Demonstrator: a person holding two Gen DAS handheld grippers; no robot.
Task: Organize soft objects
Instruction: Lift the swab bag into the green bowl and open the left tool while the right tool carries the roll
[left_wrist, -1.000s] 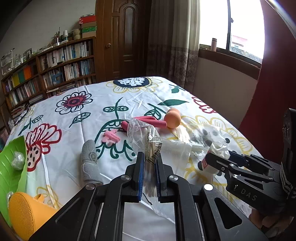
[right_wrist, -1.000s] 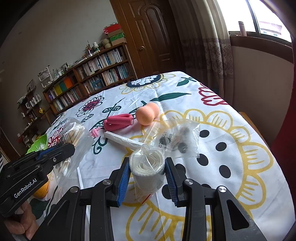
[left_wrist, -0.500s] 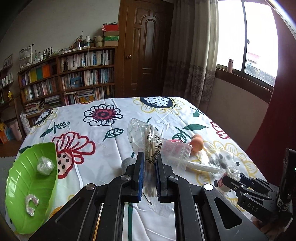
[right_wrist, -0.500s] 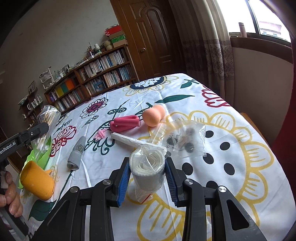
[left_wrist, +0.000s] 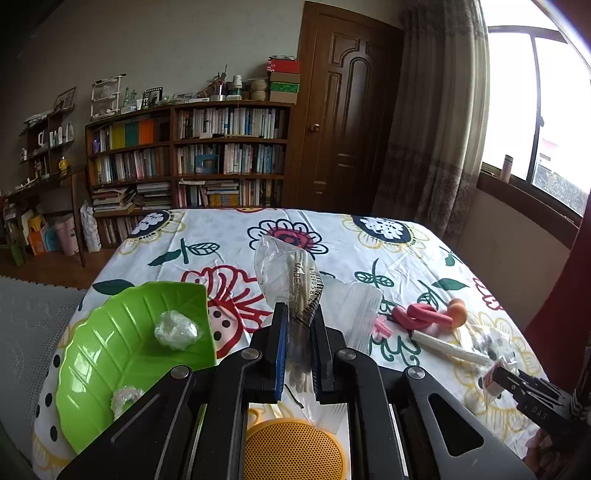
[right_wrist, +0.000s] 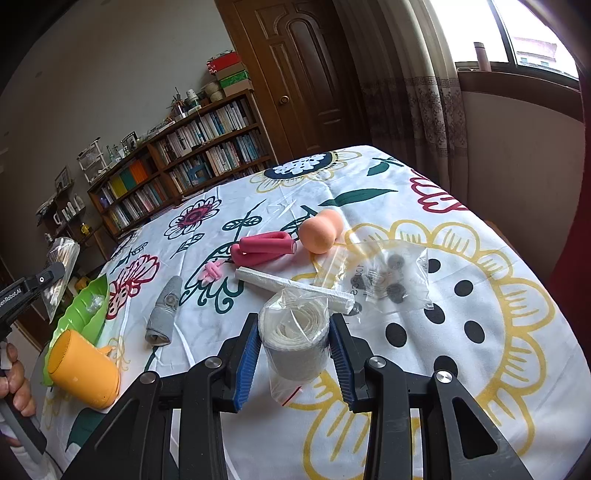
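A clear bag of cotton swabs (left_wrist: 291, 280) is clamped between the blue-padded fingers of the left gripper (left_wrist: 298, 343), with most of the bag standing up above the fingertips. Below and to the left of it, a green leaf-shaped tray (left_wrist: 110, 354) is seen on the flowered tablecloth (left_wrist: 229, 236); a small crumpled clear packet (left_wrist: 176, 329) lies in the tray, and a pale ring-like item (left_wrist: 123, 397) is partly hidden behind the gripper body. An orange speaker (left_wrist: 293, 454) is seen directly beneath the gripper, just beside the tray.

A bagged roll of white bandage (right_wrist: 293, 343) is gripped by the right gripper (right_wrist: 293, 354), whose fingers are closed against the roll's sides. The roll is held just above the cloth (contact with the table cannot be told).

The rest is spread over the middle of the table: a white paper-wrapped stick (right_wrist: 291, 284), a pink foam curler (right_wrist: 264, 249), an orange makeup sponge (right_wrist: 319, 230) touching the curler's end, a small pink clip (right_wrist: 210, 271), a rolled grey cloth (right_wrist: 164, 310), and a clear bag of dark round pieces (right_wrist: 388, 277). In the right wrist view a hand (right_wrist: 14, 380) is seen around the left gripper's handle at the left edge.
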